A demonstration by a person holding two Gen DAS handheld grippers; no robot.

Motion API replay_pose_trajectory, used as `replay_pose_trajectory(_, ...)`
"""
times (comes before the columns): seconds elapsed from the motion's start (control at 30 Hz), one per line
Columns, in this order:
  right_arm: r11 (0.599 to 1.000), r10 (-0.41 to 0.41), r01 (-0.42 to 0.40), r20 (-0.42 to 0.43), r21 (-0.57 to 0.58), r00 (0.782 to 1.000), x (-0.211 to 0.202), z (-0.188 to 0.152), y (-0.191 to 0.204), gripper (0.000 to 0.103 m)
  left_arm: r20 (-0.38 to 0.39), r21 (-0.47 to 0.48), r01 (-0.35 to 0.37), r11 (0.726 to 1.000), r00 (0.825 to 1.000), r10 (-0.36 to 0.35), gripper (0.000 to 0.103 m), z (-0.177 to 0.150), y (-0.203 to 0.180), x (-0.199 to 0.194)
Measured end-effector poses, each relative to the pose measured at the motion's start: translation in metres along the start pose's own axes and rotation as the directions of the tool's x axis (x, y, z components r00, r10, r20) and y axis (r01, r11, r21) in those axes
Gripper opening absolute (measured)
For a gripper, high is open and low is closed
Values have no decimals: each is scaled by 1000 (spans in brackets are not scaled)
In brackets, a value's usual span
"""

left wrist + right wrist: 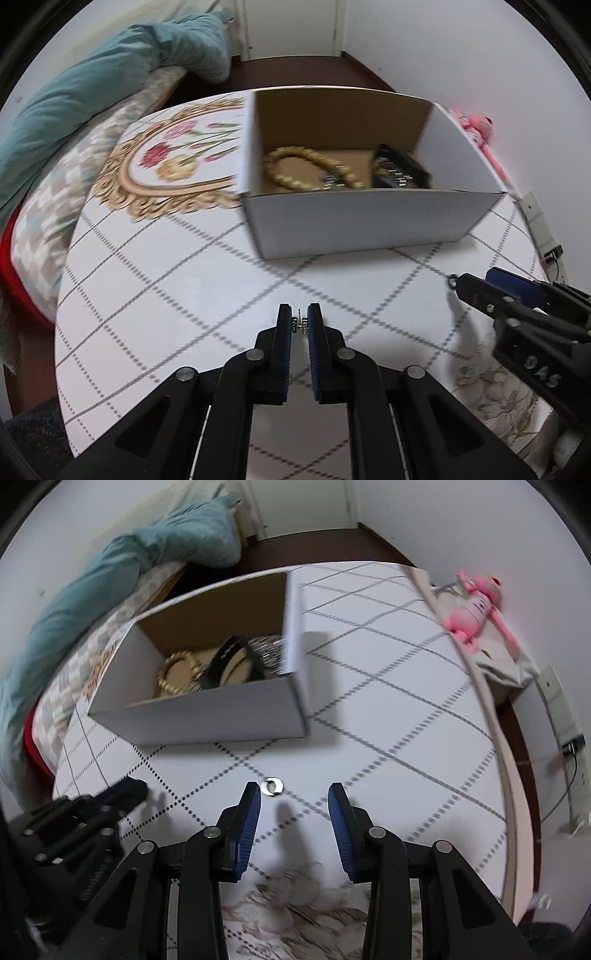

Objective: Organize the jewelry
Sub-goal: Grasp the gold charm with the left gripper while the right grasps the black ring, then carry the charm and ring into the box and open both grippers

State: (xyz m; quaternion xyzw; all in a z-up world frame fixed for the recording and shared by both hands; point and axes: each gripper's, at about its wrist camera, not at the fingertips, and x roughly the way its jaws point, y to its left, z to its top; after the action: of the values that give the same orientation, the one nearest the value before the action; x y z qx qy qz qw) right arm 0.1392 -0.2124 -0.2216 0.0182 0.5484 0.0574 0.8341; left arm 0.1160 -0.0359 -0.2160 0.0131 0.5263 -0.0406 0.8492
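A: What is the left gripper [299,319] doing?

B: Its blue ribbed pads are pinched on a small gold earring [300,325], a short metal piece with a thin post, held just above the tablecloth [166,280] near the table's front edge.

A: And the right gripper [294,797]?

B: Its jaws stand apart and grasp nothing. A small silver ring [272,786], a flat round loop, lies on the cloth just ahead of its left pad, touching neither finger. In the left wrist view the same ring [451,279] sits at the tip of the right gripper [476,286], toward the table's right edge.

A: Where is the rest of the jewelry?

B: In the cardboard box [369,225], white outside and plain brown inside, open at the top, standing toward the far edge of the table. Inside lie a beaded bracelet [310,166] of round tan beads and a black band [400,168] with small shiny studs. The right wrist view also shows something glittery silver [267,648] by the box's right wall; I cannot tell what it is.

A: The cloth?

B: Smooth white, with a dotted grey diamond grid and a gold-scrolled floral medallion [173,162] at the far left corner.
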Motion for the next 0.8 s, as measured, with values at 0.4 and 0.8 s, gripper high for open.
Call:
replay_pose_trajectory(0.4, 984, -125, 128, 34, -123, 992, 19, -6, 32, 13, -26, -59, -25, 998, 999, 24, 6, -9, 27, 8)
replay_pose_trajectory(0.8, 992, -79, 85, 69, -98, 995, -6, -5, 33, 13, 30, -82, 26, 996, 999, -23, 6, 2, 27, -22)
